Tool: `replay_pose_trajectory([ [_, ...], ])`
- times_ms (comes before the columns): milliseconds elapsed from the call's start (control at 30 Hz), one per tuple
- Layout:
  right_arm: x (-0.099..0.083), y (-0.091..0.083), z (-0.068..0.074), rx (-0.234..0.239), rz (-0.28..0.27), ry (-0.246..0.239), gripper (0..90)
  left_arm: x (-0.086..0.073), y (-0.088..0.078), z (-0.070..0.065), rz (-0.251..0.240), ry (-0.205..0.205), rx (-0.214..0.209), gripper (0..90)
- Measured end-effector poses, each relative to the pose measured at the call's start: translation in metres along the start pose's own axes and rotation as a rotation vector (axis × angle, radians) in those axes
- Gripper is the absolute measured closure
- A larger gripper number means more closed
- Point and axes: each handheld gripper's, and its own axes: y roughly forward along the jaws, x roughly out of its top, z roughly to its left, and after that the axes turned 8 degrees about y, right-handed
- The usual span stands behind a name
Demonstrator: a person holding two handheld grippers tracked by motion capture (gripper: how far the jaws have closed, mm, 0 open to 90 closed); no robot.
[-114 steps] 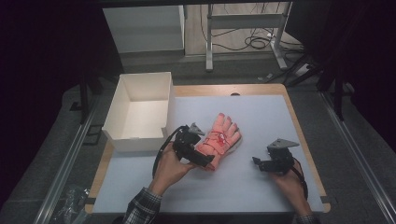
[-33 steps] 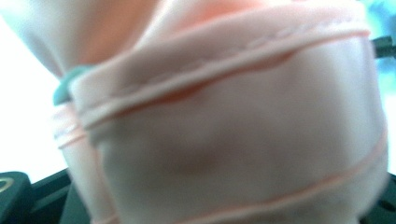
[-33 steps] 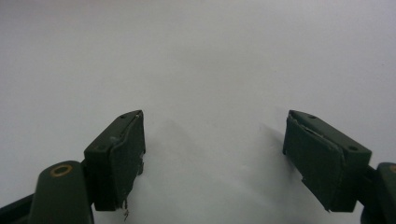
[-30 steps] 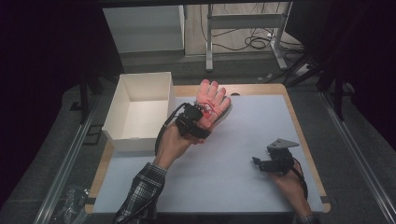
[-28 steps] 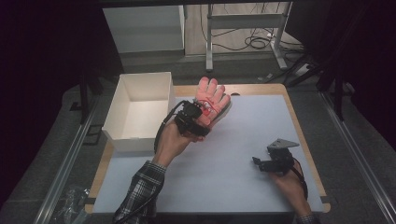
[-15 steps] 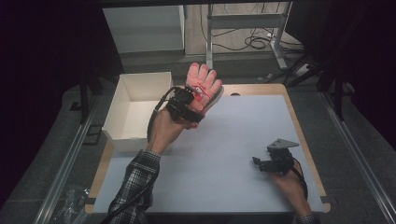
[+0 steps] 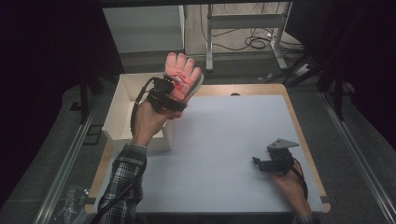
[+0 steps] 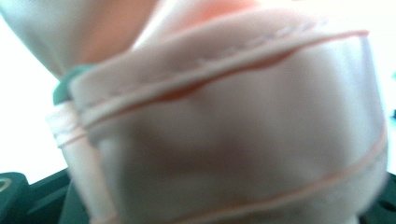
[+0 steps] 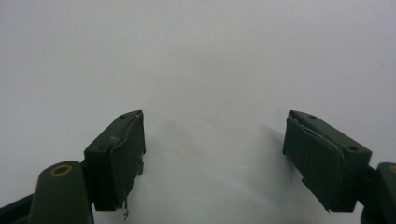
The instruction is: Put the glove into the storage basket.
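Left gripper (image 7: 173, 91) pinches padded pink fabric glove (image 7: 183, 74) above open white box (image 7: 122, 112); shallow grip risks dropping outside. Right gripper (image 9: 212, 154) spread, empty.

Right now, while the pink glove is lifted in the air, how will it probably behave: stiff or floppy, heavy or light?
The pink glove is probably soft: the left gripper view shows folded, stitched fabric bunched in the left tool. Yet its fingers stand upright in the high view, so it may be padded and somewhat hold its shape. It seems light, since one pinch carries it above the white box.
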Motion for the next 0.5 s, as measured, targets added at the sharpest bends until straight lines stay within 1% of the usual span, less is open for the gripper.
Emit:
replay_pose_trajectory([
  [200,0.0,0.0,0.0,0.0,0.0,0.0,21.2,-0.015,-0.008,0.021,0.002,-0.044,0.038,40.7],
  [300,0.0,0.0,0.0,-0.001,0.0,0.001,21.2,-0.025,-0.011,0.032,0.0,-0.078,0.056,40.6],
  [367,0.0,0.0,0.0,-0.001,0.0,0.0,21.2,-0.031,-0.012,0.039,-0.001,-0.103,0.067,40.6],
  [500,0.0,0.0,0.0,0.0,0.0,0.0,21.2,-0.043,-0.011,0.051,0.006,-0.133,0.082,40.5],
])
